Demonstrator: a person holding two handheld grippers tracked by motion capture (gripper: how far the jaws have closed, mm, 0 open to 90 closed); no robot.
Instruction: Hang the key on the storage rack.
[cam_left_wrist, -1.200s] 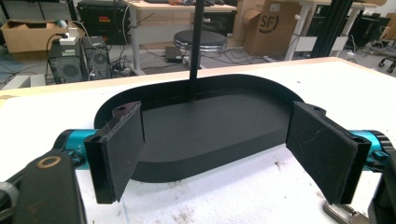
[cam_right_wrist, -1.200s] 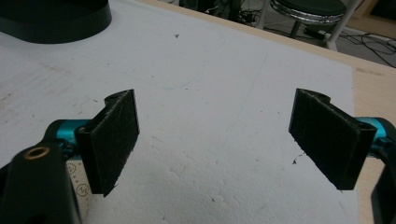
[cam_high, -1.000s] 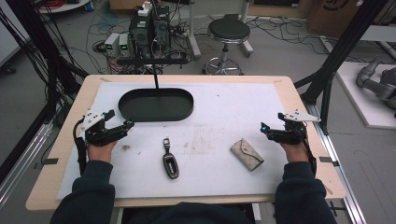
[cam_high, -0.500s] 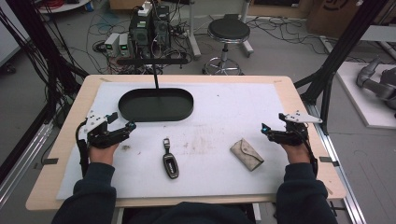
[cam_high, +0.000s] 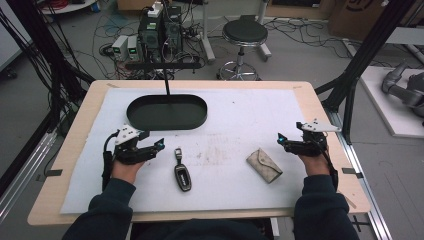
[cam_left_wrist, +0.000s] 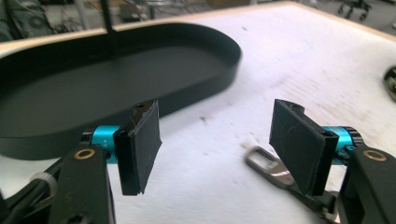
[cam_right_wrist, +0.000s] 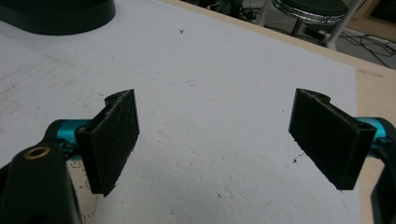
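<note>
With jaws apart, the left hand-held gripper (cam_high: 156, 145) is held beside the car key (cam_high: 182, 172) near the desk's (cam_high: 75, 150) front edge, the right hand-held gripper (cam_high: 281, 140) likewise apart; a grasp is probably required next.

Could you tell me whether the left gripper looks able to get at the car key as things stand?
Probably yes. The left gripper is open and empty, and the car key lies flat just beside it on the white mat, with nothing between them. The black tray sits farther back, out of the path.
</note>
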